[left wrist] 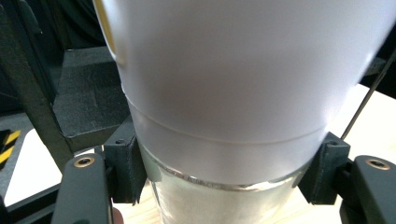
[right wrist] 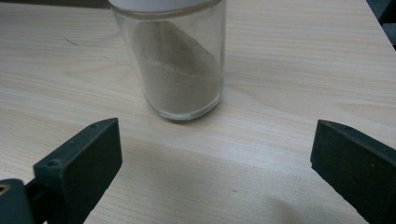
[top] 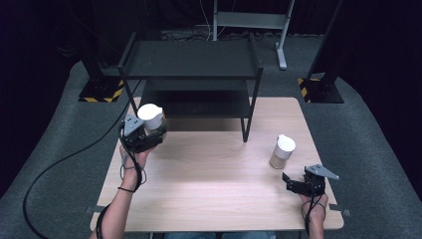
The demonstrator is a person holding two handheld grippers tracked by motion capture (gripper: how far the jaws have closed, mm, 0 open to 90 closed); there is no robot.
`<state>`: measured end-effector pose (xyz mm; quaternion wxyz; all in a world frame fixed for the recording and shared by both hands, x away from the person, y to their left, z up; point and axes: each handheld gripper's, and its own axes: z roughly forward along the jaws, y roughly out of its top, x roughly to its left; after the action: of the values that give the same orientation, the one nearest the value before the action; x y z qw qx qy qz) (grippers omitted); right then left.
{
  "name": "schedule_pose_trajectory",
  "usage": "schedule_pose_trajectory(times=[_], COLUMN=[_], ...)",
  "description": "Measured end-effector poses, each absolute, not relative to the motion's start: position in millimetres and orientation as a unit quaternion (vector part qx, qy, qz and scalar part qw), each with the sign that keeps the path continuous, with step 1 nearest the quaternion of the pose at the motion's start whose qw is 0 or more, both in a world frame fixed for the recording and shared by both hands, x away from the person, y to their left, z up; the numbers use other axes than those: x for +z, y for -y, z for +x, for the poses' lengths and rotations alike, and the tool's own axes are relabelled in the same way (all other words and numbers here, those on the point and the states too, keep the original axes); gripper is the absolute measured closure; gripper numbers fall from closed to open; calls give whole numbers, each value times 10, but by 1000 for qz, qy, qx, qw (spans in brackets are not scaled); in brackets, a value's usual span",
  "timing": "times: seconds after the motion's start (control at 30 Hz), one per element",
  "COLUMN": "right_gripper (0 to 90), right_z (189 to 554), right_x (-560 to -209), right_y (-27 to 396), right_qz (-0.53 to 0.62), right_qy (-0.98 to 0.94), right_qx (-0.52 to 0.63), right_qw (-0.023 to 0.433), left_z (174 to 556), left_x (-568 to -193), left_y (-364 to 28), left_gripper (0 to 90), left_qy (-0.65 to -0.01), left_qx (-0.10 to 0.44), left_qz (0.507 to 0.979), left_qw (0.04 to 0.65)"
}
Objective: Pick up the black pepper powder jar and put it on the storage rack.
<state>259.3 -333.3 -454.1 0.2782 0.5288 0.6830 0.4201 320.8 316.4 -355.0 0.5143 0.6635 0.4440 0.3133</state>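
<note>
Light wooden table (top: 209,199) carries a black two-tier metal shelf rack (top: 191,59) at its far edge; positions below are relative to that rack.

Left gripper (top: 144,134), held in the person's left hand (top: 133,158), sits just in front of the rack's front-left leg. Its jaws are clamped on a clear glass jar with a white flip-top cap (top: 151,118); in the left gripper view the pads press both sides of the jar (left wrist: 224,93) just below the cap, and the glass body holds whitish contents. Whether the jar is lifted off the wood or resting on it cannot be told.

A second clear glass shaker jar with white cap and beige powder (top: 282,152) stands upright on the table, in front and to the right of the rack's front-right leg.

Right gripper (top: 298,183) is nearer the person than that jar, jaws spread wide, nothing between them. In the right gripper view the powder jar (right wrist: 175,65) stands ahead of the gap between the jaws, not touching either.
</note>
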Motion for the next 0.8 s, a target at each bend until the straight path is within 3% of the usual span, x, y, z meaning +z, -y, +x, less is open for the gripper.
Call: schedule_pose_trajectory(times=[0.8], right_gripper=[12], right_z=[2600], right_x=[-4534], right_y=[3321], right_qz=[532], right_qy=[-682], right_qx=[417], right_qw=[278], left_z=[3360], left_x=[-3278], left_y=[-3218], left_gripper=[302], left_qy=[-442], left_qx=[315], left_qz=[662], left_qw=[516])
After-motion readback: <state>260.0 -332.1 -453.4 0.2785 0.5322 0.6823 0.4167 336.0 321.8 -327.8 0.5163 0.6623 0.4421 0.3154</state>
